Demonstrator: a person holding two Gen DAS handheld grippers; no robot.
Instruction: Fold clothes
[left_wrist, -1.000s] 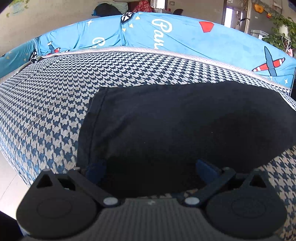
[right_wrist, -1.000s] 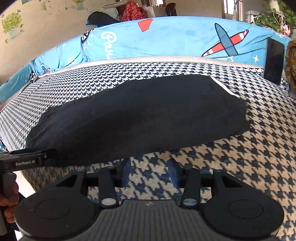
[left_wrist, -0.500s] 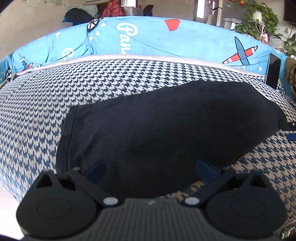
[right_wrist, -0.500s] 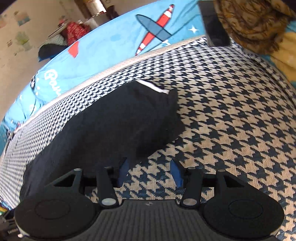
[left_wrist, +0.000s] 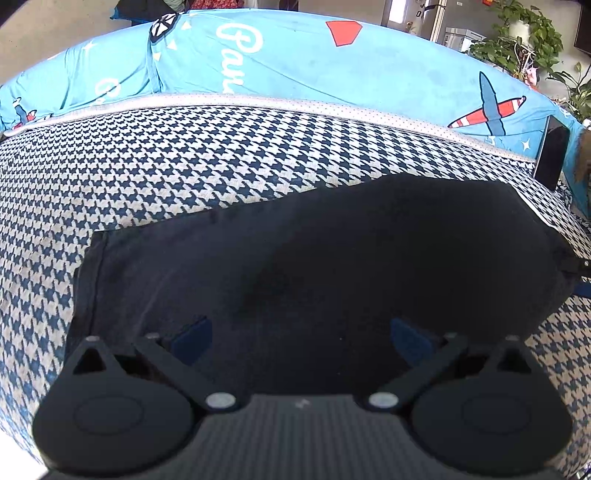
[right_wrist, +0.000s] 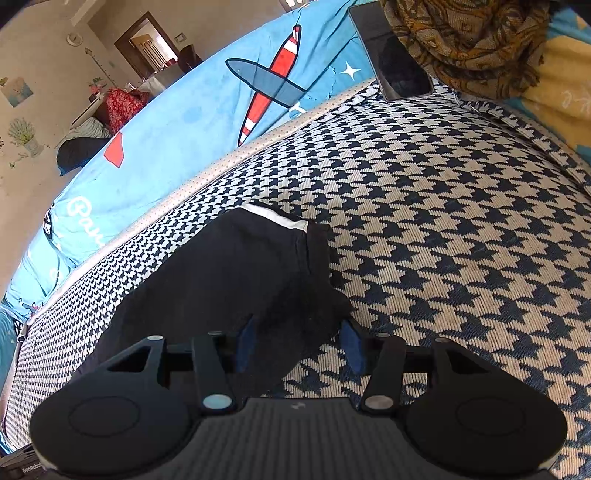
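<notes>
Two hand-held grippers, left (left_wrist: 301, 339) wide open over black garment (left_wrist: 314, 266), right (right_wrist: 295, 341) half-open astride its corner.

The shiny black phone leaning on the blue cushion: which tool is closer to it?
Probably the right tool, at the black cloth's end nearest the phone. The left tool sits over the cloth's far end.

black garment's (right_wrist: 229, 280) near edge hidden behind right tool (right_wrist: 297, 343)
</notes>
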